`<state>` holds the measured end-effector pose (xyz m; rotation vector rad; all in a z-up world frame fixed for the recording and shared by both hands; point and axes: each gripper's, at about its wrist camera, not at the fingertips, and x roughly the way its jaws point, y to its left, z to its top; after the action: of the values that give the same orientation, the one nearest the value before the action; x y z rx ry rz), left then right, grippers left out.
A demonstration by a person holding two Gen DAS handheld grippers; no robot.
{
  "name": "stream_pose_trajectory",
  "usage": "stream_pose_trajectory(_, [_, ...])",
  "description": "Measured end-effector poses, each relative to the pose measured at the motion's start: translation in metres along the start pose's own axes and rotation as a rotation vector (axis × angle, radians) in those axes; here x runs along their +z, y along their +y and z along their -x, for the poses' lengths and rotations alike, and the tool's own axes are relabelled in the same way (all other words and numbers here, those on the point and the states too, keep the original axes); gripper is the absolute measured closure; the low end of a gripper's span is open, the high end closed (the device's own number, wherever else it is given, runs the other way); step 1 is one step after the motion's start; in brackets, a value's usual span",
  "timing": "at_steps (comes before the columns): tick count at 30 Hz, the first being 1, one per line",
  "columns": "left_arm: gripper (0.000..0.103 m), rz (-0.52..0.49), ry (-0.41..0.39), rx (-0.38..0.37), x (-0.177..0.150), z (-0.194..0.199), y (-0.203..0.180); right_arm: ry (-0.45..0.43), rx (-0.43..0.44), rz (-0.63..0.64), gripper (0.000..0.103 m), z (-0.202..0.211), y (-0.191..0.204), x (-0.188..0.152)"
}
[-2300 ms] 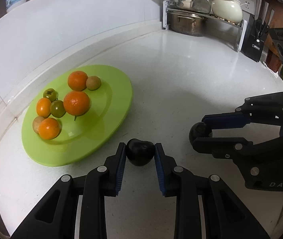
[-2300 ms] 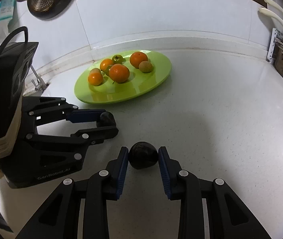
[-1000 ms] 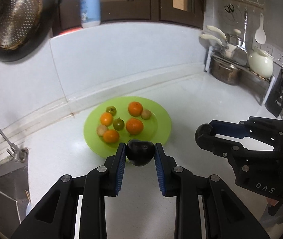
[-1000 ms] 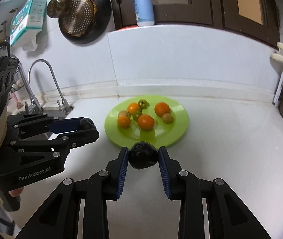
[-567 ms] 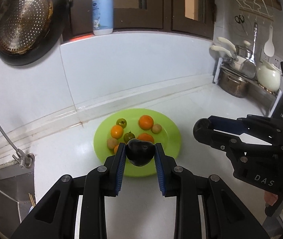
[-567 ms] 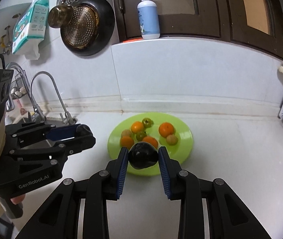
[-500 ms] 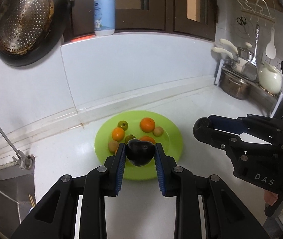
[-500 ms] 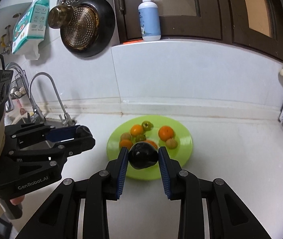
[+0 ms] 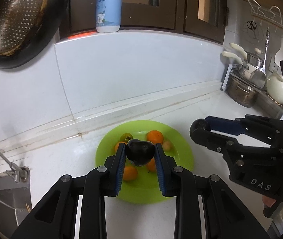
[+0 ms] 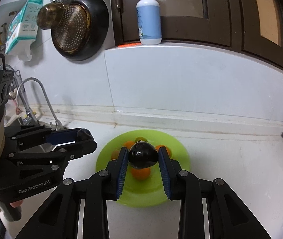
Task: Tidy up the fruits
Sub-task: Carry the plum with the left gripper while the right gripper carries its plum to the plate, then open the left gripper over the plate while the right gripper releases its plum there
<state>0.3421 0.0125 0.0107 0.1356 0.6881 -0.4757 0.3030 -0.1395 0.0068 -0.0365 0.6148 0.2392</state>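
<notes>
A dark, nearly black fruit (image 9: 139, 155) is clamped between the blue pads of my left gripper (image 9: 140, 149), which is shut on it above the near part of the green plate (image 9: 183, 149). On the plate lie several oranges (image 9: 155, 136) and small green and tan fruits, partly hidden by the held fruit. My right gripper (image 10: 143, 153) is shut on a second dark fruit (image 10: 143, 158), also held over the green plate (image 10: 181, 151). Each gripper shows in the other's view: the right gripper (image 9: 200, 126) at the right, the left gripper (image 10: 84, 135) at the left.
The white counter (image 9: 57, 159) runs back to a tiled wall. A sink and tap (image 10: 33, 99) lie left. A perforated pan (image 10: 77, 25) hangs above, and a soap bottle (image 9: 107, 6) stands on the ledge. A rack with pots (image 9: 247, 87) stands at the right.
Both grippers have carried their dark fruits forward and slightly up, from short of the plate to over it. The plate now sits lower in both views. Both grips are unchanged.
</notes>
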Motion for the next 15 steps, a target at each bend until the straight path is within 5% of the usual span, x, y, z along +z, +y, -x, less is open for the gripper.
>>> stream_pose_trajectory(15, [0.074, 0.003, 0.117, -0.048, 0.02, -0.07, 0.009, 0.114, 0.001, -0.07, 0.071, -0.061, -0.02, 0.003])
